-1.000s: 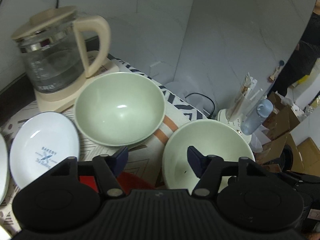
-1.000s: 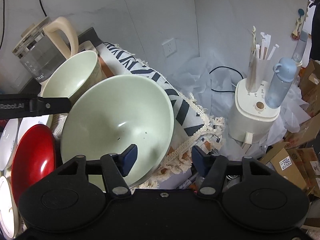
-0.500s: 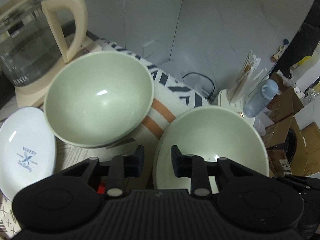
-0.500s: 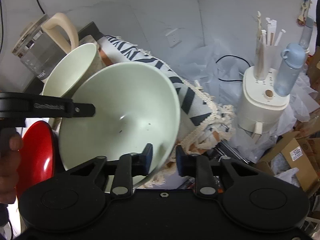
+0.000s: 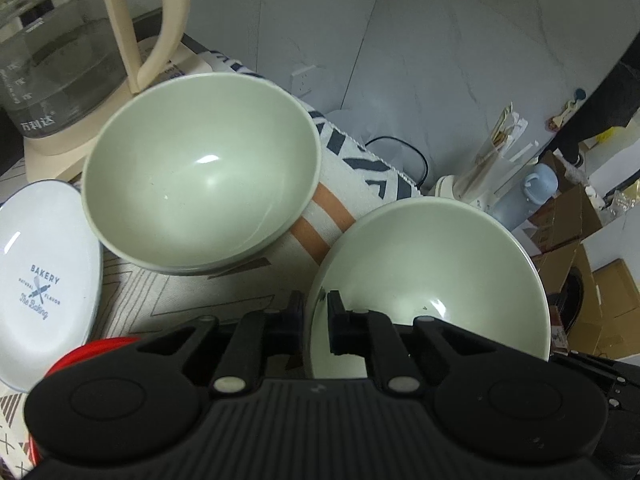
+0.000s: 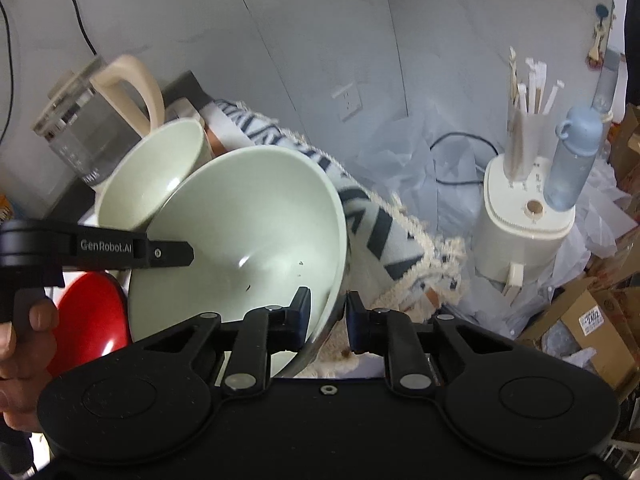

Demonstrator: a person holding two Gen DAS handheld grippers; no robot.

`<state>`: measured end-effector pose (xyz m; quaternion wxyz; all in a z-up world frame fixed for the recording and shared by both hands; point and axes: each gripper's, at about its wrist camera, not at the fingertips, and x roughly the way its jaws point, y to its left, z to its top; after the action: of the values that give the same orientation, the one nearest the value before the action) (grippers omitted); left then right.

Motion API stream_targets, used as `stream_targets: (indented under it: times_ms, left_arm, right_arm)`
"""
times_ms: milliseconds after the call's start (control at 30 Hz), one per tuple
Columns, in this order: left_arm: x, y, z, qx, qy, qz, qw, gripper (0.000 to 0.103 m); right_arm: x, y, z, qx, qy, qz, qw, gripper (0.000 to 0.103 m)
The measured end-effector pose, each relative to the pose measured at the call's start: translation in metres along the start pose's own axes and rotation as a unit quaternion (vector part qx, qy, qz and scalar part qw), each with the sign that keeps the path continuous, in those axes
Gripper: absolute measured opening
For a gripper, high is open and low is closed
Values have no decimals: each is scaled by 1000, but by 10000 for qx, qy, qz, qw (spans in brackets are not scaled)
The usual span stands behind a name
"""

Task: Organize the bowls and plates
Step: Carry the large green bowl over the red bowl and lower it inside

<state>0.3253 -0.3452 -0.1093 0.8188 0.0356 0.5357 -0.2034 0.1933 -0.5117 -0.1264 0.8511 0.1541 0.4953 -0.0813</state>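
We have each hand-held gripper, left [image 5: 316, 322] and right [image 6: 327, 316], pinching the near green bowl [image 5: 432, 276] by its rim, the second green bowl [image 5: 200, 172] at 11 o'clock, stacking not yet done.

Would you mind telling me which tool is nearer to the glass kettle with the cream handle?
Left. The left tool grips the near green bowl's rim on the side facing the glass kettle; the right tool clamps the opposite rim, farther away.
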Motion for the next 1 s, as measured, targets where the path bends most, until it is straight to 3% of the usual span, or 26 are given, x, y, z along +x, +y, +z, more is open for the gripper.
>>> stream_targets:
  times_ms: [400, 1000]
  left_arm:
    - [-45, 12, -2, -366, -462, -126, 9982, 10]
    - [-109, 56, -30, -1270, -817, 13, 9885, 10]
  right_arm:
    - [-35, 24, 23, -397, -532, 163, 9977, 19]
    - [-51, 73, 22, -943, -478, 639, 9923, 19]
